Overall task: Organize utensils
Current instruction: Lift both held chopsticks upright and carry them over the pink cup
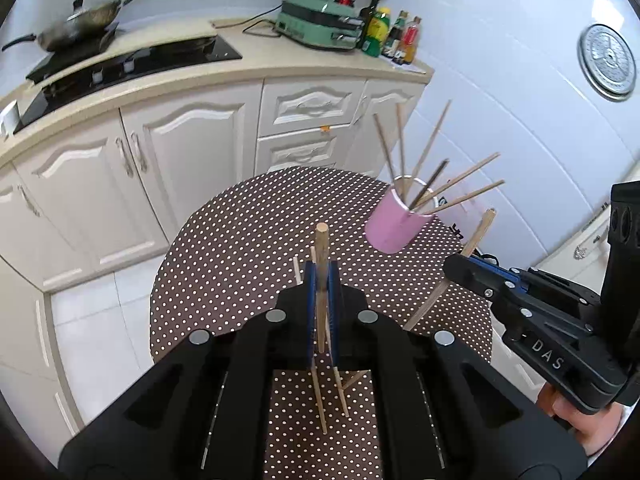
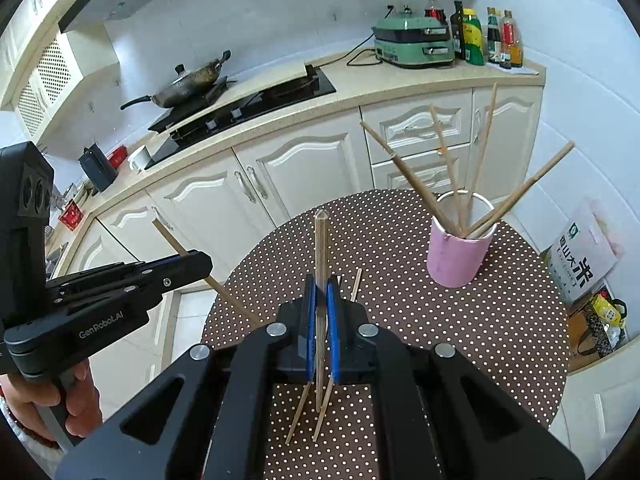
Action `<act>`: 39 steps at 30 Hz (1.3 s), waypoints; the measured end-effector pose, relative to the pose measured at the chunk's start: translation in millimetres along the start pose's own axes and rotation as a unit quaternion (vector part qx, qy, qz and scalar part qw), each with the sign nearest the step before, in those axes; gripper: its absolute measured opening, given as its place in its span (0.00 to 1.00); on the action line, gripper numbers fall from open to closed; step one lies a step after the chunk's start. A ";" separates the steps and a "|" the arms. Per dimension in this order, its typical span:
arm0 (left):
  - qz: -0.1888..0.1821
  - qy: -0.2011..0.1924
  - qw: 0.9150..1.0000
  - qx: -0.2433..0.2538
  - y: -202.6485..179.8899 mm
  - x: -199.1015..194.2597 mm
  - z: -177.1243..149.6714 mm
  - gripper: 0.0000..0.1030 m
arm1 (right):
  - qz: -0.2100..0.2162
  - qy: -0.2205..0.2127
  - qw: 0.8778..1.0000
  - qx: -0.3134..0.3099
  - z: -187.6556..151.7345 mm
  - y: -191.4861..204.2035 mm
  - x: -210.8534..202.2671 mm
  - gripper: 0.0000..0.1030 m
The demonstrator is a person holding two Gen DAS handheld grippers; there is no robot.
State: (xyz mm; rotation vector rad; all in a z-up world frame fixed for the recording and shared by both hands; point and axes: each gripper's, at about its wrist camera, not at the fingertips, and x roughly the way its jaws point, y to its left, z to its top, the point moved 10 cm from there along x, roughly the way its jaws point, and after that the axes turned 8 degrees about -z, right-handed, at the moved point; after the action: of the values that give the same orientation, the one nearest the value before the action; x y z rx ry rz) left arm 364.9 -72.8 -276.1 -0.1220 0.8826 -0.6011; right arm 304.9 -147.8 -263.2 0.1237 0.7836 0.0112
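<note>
A pink cup (image 1: 394,224) (image 2: 460,254) stands on the round polka-dot table (image 1: 240,240) (image 2: 480,320) and holds several wooden chopsticks (image 1: 460,178) (image 2: 484,176) fanned out. My left gripper (image 1: 322,280) is shut on a wooden chopstick (image 1: 321,240), held upright above the table. My right gripper (image 2: 320,296) is shut on another wooden chopstick (image 2: 320,240), also upright. Each gripper shows in the other's view, the right gripper (image 1: 460,264) and the left gripper (image 2: 200,260), each with its chopstick slanting through. Loose chopsticks (image 1: 320,400) (image 2: 304,412) lie on the table below the grippers.
A kitchen counter (image 1: 280,68) (image 2: 360,92) with a hob, a wok (image 2: 188,84), a green appliance (image 1: 320,24) and bottles runs behind the table, white cabinets below. A rice bag (image 2: 576,252) and other bags lie on the floor right of the table.
</note>
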 end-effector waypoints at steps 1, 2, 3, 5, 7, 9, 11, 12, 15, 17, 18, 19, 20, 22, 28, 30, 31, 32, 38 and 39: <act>0.000 -0.002 1.000 0.004 -2.9 -1.2 0.0 0.06 | -0.001 -0.003 1.000 0.000 -0.1 0.2 -3.3 0.04; 0.001 -0.006 1.000 0.009 -6.9 -4.4 0.6 0.06 | 0.000 -0.006 1.000 0.002 0.0 -0.5 -7.0 0.04; 0.000 -0.009 1.000 0.013 -10.8 -7.0 1.3 0.06 | -0.001 -0.009 1.000 0.003 0.1 -0.7 -10.1 0.04; -0.002 -0.013 1.000 0.018 -16.9 -10.8 2.5 0.06 | -0.002 -0.015 1.000 0.003 1.2 -1.1 -17.0 0.04; -0.003 -0.018 1.000 0.026 -23.4 -15.6 3.6 0.06 | -0.002 -0.020 1.000 0.004 2.1 -2.3 -22.9 0.04; -0.005 -0.023 0.999 0.031 -27.2 -19.0 5.9 0.06 | -0.001 -0.027 1.000 0.007 3.5 -4.3 -28.9 0.04; -0.007 -0.028 0.999 0.036 -31.5 -21.9 9.2 0.06 | -0.002 -0.033 0.999 0.009 5.9 -6.0 -33.5 0.04; -0.008 -0.030 0.999 0.038 -33.1 -23.7 9.8 0.06 | -0.003 -0.037 0.999 0.011 7.4 -7.4 -36.1 0.04; -0.014 -0.039 0.998 0.044 -41.1 -29.3 16.1 0.06 | -0.003 -0.044 0.999 0.017 11.6 -12.5 -43.0 0.04; -0.019 -0.046 0.998 0.047 -45.9 -32.0 20.8 0.06 | -0.006 -0.051 0.998 0.021 15.9 -16.7 -48.2 0.04; -0.021 -0.048 0.997 0.051 -48.7 -33.1 23.7 0.06 | -0.006 -0.054 0.998 0.022 18.0 -18.7 -50.4 0.04; -0.023 -0.050 0.997 0.052 -51.1 -33.9 25.2 0.06 | -0.007 -0.056 0.998 0.024 19.2 -19.7 -52.3 0.04; -0.025 -0.052 0.997 0.054 -53.6 -34.5 27.3 0.06 | -0.007 -0.060 0.998 0.027 21.8 -22.0 -55.6 0.04; -0.032 -0.057 0.996 0.058 -58.6 -35.7 32.7 0.06 | -0.010 -0.067 0.997 0.033 25.1 -25.9 -60.2 0.04; -0.050 -0.067 0.994 0.071 -74.3 -37.2 49.8 0.06 | -0.020 -0.083 0.995 0.052 36.1 -41.1 -71.6 0.04; -0.055 -0.071 0.993 0.074 -79.9 -37.1 55.8 0.06 | -0.024 -0.088 0.994 0.055 40.2 -47.2 -74.4 0.04; -0.060 -0.073 0.993 0.076 -83.1 -36.7 59.2 0.06 | -0.025 -0.091 0.994 0.059 42.7 -51.1 -76.3 0.04; -0.063 -0.075 0.992 0.077 -85.9 -36.5 61.7 0.06 | -0.028 -0.094 0.993 0.062 44.7 -54.5 -77.5 0.04; -0.079 -0.083 0.990 0.082 -101.1 -30.6 81.3 0.06 | -0.040 -0.110 0.990 0.082 54.7 -78.7 -85.7 0.04; -0.082 -0.084 0.990 0.080 -102.6 -29.6 84.4 0.06 | -0.042 -0.112 0.989 0.086 57.0 -83.4 -86.9 0.04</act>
State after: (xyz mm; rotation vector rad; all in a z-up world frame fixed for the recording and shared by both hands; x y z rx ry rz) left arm 368.9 -153.8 -166.8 -0.0984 0.6616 -0.8008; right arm 280.4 -241.5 -171.7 0.2508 0.5631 -0.1490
